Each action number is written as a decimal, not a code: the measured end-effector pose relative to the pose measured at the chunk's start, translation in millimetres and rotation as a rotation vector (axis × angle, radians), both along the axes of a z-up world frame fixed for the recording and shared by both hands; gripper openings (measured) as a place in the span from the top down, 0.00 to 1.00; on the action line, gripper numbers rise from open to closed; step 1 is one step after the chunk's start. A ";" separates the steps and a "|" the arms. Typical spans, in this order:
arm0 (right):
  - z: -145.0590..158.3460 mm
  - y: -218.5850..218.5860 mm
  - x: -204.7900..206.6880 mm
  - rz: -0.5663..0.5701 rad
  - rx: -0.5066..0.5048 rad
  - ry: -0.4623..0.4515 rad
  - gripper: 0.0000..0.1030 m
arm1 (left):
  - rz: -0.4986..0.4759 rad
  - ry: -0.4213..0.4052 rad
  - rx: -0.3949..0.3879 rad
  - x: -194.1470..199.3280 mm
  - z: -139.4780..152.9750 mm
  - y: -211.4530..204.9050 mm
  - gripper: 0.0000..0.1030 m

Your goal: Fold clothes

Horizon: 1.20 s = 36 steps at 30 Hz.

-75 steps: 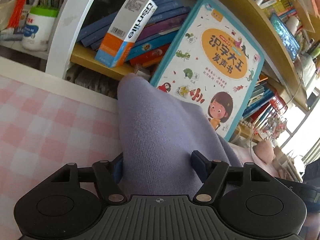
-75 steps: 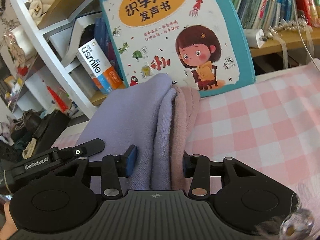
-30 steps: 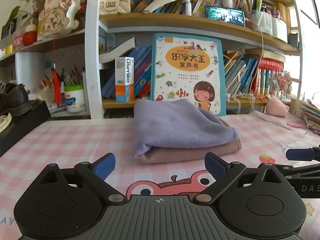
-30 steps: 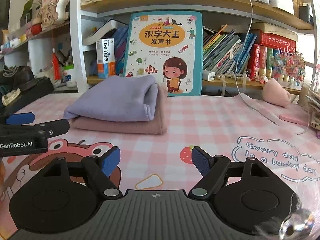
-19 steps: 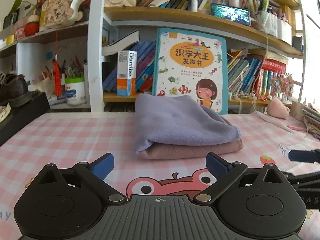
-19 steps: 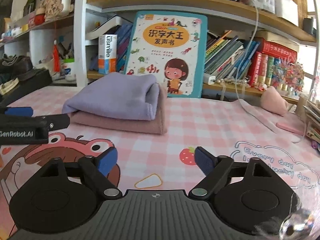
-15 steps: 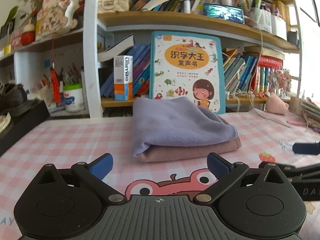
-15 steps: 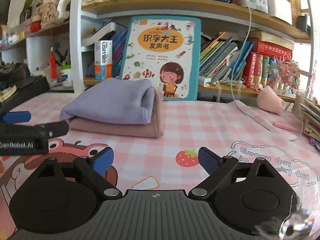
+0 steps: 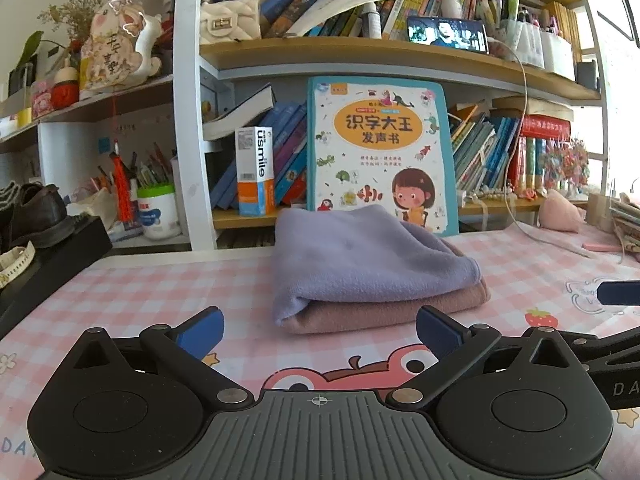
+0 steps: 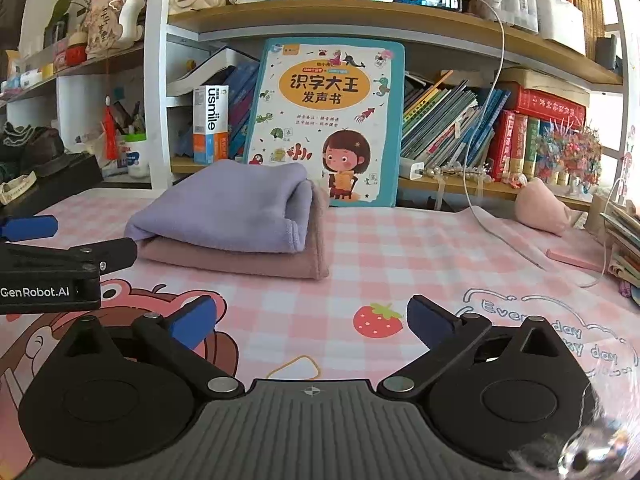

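A folded lavender garment (image 9: pixel 360 256) lies stacked on a folded dusty-pink one (image 9: pixel 384 310) at the back of the pink-checked table (image 10: pixel 400 248), just in front of a children's book (image 10: pixel 332 120) leaning on the bookshelf (image 9: pixel 360 54). The left hand-held gripper (image 9: pixel 318 330) and right hand-held gripper (image 10: pixel 312 320) hover short of the stack, jaws spread and empty. The book seems to touch the pile, though the angle leaves it unclear.

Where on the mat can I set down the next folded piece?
Bare mat lies between the folded stack and the pink pouch, reaching the strawberry print. Left of the stack is free too. The far right edge is crowded with cable and papers.
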State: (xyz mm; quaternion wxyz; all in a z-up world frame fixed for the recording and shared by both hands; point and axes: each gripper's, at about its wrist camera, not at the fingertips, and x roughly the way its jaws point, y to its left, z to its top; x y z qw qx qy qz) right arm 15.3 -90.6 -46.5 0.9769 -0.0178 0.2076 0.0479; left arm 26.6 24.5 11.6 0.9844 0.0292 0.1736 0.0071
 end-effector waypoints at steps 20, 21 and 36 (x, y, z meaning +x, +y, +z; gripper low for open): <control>0.9 -3.4 -0.6 -0.016 0.012 -0.006 0.01 | -0.006 0.015 -0.001 1.6 -1.3 -0.6 0.00; 0.9 -3.5 -0.4 -0.017 0.013 -0.006 0.01 | -0.007 0.014 0.000 1.3 -1.4 -1.0 0.00; 0.1 -2.6 1.9 -0.007 0.009 0.009 0.01 | 0.001 0.035 -0.021 5.2 -2.2 2.3 0.00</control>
